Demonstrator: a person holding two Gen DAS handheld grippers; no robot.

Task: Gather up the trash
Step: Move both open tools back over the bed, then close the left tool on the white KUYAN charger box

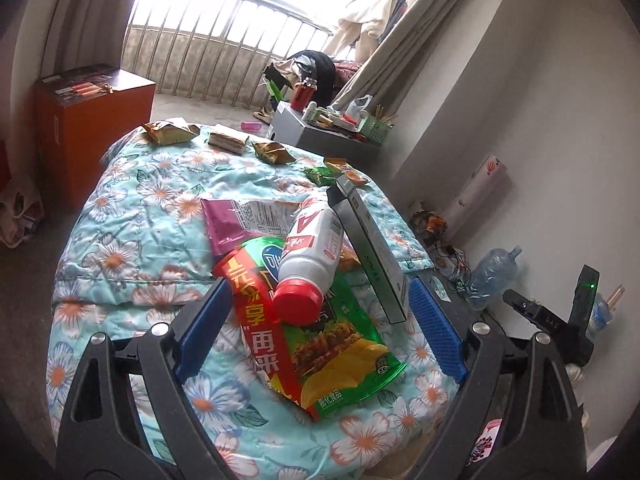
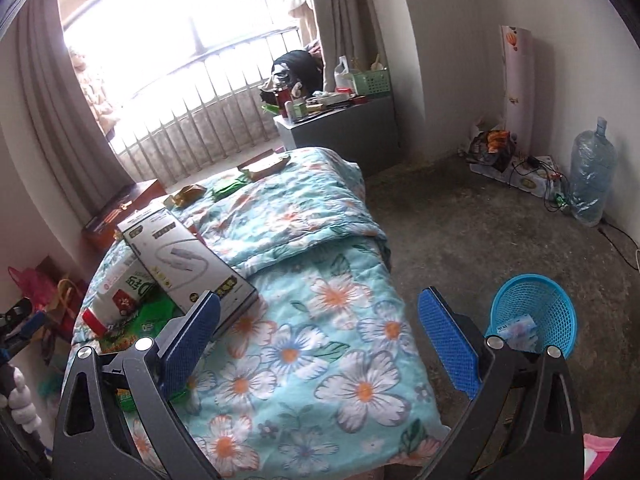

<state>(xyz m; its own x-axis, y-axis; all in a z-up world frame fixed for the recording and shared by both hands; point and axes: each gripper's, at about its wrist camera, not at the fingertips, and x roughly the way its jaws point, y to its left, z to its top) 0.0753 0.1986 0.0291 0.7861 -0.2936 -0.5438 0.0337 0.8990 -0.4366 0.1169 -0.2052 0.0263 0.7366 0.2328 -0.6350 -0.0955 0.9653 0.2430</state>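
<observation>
White bottle lying on snack bag, red cap toward camera, left gripper and right gripper both apart.

Both wrist views close above quilt, facing window

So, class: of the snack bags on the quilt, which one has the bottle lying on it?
The green chip bag nearest the left fingers; the other bags lie bare.

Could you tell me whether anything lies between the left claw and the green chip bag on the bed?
Yes. A white bottle with a red cap lies on top of the green chip bag, and a grey box leans beside it. The open left claw already straddles the bag.
</observation>
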